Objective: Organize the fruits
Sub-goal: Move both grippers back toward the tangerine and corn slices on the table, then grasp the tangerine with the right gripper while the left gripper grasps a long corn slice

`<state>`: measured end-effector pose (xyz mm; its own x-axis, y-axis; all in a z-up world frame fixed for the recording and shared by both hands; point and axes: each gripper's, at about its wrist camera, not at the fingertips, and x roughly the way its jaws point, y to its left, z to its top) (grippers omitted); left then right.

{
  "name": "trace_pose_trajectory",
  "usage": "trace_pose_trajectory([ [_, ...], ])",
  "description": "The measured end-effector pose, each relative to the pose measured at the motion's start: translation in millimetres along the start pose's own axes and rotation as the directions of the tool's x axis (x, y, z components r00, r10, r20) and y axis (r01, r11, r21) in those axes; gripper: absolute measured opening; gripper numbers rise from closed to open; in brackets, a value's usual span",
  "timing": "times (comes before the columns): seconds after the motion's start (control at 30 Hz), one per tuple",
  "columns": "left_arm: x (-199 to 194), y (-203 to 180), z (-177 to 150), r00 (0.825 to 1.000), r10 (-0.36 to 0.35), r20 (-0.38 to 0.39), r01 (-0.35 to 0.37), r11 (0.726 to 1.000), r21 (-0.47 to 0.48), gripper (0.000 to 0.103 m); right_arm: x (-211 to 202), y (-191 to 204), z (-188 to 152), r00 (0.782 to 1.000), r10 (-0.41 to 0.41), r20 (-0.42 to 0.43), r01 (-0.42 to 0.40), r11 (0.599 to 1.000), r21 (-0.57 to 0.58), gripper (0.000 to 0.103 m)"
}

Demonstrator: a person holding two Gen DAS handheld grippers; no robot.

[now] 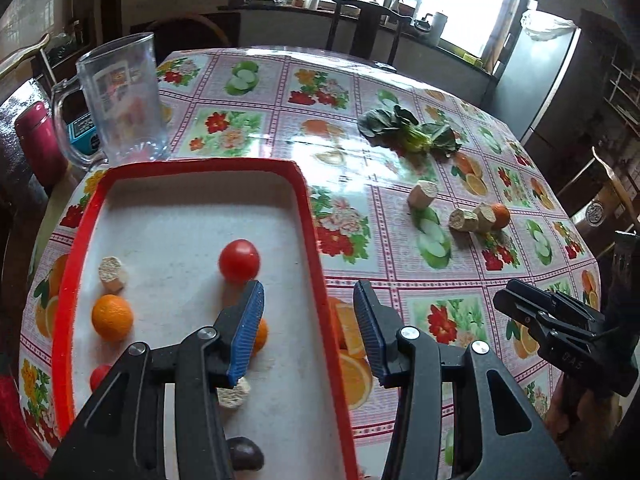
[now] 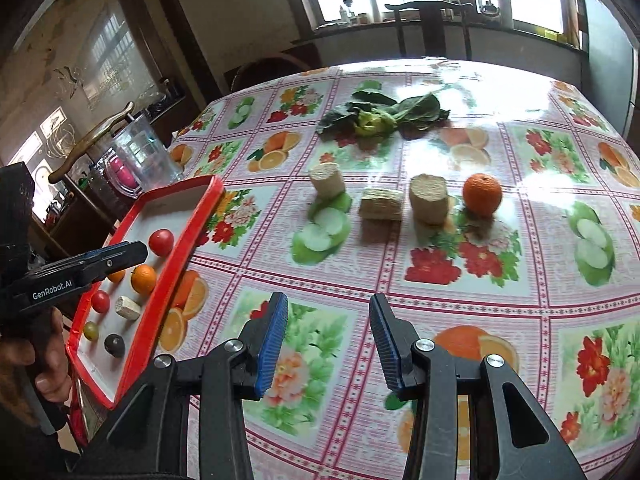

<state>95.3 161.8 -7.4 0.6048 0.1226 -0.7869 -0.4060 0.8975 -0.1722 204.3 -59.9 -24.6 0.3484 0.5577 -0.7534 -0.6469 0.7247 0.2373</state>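
A red-rimmed white tray (image 1: 188, 168) (image 2: 182, 236) holds a tomato (image 1: 239, 261) (image 2: 161, 242), an orange (image 1: 112, 317) (image 2: 143, 279), corn pieces (image 1: 112, 274) (image 2: 127, 308), a small red fruit (image 2: 100, 301), a green fruit (image 2: 91, 331) and a dark fruit (image 1: 244, 454) (image 2: 115, 345). My left gripper (image 1: 308, 332) is open and empty over the tray's right rim. My right gripper (image 2: 328, 346) is open and empty above the tablecloth. An orange (image 2: 482, 194) (image 1: 500, 215) and three corn pieces (image 2: 428, 199) (image 1: 422, 195) lie on the table ahead of it.
A leafy green vegetable (image 2: 380, 118) (image 1: 412, 132) lies at the table's far side. A clear plastic jug (image 1: 120, 96) (image 2: 142, 156) stands behind the tray, next to a pink flask (image 1: 38, 140). A wooden chair (image 2: 432, 24) stands behind the table. The right gripper also shows in the left wrist view (image 1: 560, 328).
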Motion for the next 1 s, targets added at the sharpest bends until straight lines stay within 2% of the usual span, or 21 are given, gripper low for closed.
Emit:
trace_pose_trajectory([
  [0.3, 20.7, -51.1, 2.9, 0.998, -0.043, -0.034, 0.045, 0.997, 0.064, 0.045, -6.4, -50.1, 0.8, 0.998, -0.058, 0.023, 0.057, 0.996, 0.063, 0.044],
  [0.5, 38.2, -84.5, 4.7, 0.995, -0.088, -0.050, 0.093, 0.989, 0.115, 0.045, 1.6, -79.4, 13.1, 0.995, -0.096, 0.031, 0.093, 0.992, 0.089, 0.044],
  [0.77, 77.2, -125.5, 13.7, 0.988, -0.124, -0.093, 0.137, 0.977, 0.161, 0.045, 22.3, -102.3, 36.7, 0.992, -0.120, 0.033, 0.116, 0.989, 0.090, 0.044],
  [1.0, 107.5, -149.6, 26.8, 0.988, -0.119, -0.095, 0.136, 0.971, 0.196, 0.045, 38.1, -110.5, 52.8, 0.994, -0.107, 0.036, 0.104, 0.992, 0.074, 0.044],
])
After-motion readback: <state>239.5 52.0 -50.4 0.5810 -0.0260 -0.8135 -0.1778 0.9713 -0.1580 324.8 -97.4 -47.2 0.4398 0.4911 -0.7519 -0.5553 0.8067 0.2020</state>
